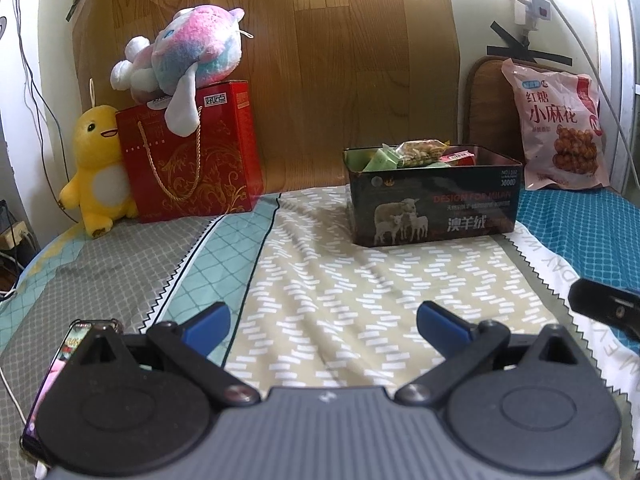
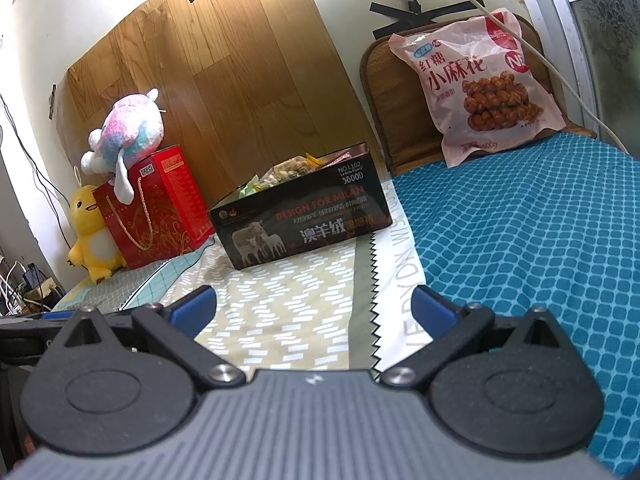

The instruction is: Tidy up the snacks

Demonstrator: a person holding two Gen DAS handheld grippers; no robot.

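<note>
A black tin box with a sheep picture stands on the bed, holding several snack packets; it also shows in the right wrist view. A large pink snack bag leans against a chair back at the far right, also in the right wrist view. My left gripper is open and empty, low over the bedspread, well short of the box. My right gripper is open and empty, short of the box and to its right.
A red gift bag with a pastel plush toy on top and a yellow plush duck stand at the back left. A phone lies by my left gripper. A wooden panel backs the bed.
</note>
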